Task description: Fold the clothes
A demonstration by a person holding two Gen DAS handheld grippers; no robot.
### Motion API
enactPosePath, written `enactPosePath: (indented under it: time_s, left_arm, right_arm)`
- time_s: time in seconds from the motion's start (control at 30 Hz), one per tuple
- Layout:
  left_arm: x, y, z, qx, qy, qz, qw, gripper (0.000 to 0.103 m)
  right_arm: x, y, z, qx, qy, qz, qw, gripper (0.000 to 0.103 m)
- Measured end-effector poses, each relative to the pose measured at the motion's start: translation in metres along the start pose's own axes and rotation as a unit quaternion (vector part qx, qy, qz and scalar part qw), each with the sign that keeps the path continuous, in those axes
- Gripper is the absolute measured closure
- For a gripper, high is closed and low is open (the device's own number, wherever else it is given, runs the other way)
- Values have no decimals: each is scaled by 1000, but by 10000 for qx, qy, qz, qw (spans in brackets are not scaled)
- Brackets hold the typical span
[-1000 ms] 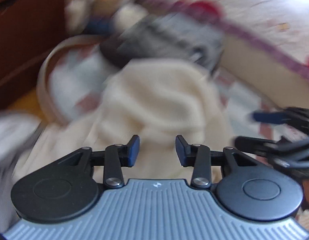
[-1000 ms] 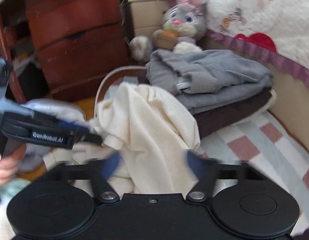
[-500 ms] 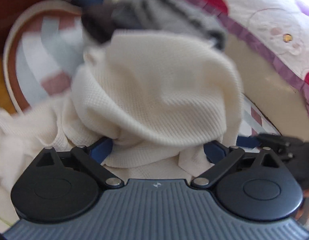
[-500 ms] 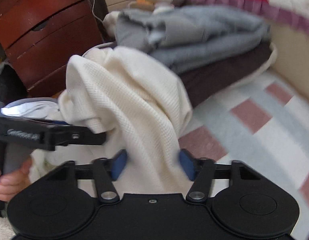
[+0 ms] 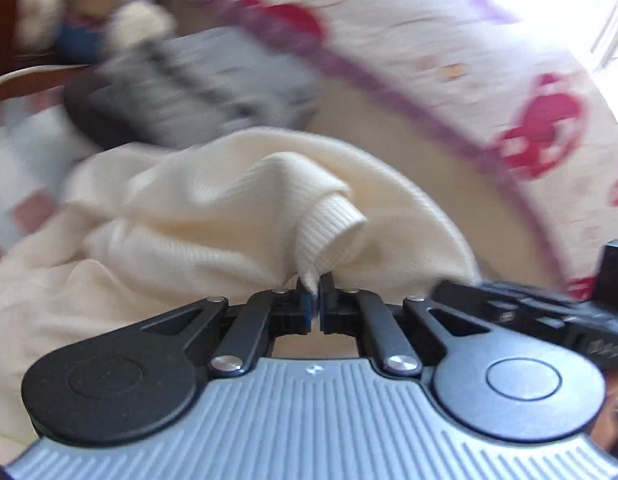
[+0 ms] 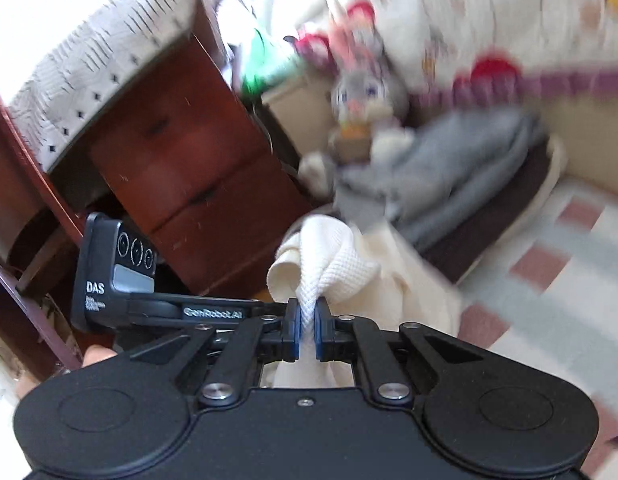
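Note:
A cream knit sweater lies bunched on the checked bed cover. My left gripper is shut on the sweater's ribbed cuff, pinching the cloth between its blue pads. In the right wrist view the same sweater hangs in a gathered fold. My right gripper has its jaws closing, and the pads press a thick bunch of the knit between them. The two grippers sit close side by side, and each one's body shows at the edge of the other's view.
A folded grey sweater rests on a dark folded garment at the back of the checked cover. Behind it sit a plush rabbit and a floral quilt. Wooden drawers stand to the left.
Both grippers went from open around the cream sweater to pinching it. Both have risen with the cloth, and the right wrist view has rolled.

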State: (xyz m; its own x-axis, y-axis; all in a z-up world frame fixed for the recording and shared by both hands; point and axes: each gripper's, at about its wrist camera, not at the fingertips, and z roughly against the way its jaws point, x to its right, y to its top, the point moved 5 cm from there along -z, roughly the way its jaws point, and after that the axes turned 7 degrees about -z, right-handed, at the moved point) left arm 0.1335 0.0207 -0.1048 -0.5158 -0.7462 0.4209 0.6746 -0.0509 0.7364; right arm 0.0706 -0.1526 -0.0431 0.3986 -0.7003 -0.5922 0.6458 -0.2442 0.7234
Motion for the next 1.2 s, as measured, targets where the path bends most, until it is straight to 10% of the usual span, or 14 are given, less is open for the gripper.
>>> enactPosePath:
  time_s: [0.4,0.63,0.87,1.0,1.1,1.13,1.2]
  left_arm:
    - [272,75,-44,430,-971,-1884,9763,100]
    - [382,28,-99,-52,-1343,-2451,9601,97]
    - [319,-69,-145,-1076,-146,-2962,9489,93]
    - [254,-66,-136,-1307,979,-3129,9357,52]
    - [216,-53,-126,-1302,1049,-2637,9500,45]
    - [201,-53,-127,-1373,1037,-2373,9561,43]
    - [178,-59,-131,-1620,1025,-1842,9640,43]
  right_arm:
    - [12,74,250,1740,-2233,806,9557,101]
    - [88,25,343,1181,-3915,459,9114,102]
    - [230,-76,333,174,-5102,-539,8582,102]
    - [251,-84,321,-51,-5261,-641,8480,102]
    - [247,-68,319,102,-5383,-386,8418,102]
    - [245,-66,320,122,-5618,-206,8269,103]
    - [249,-70,322,-51,-6576,402,7523,101]
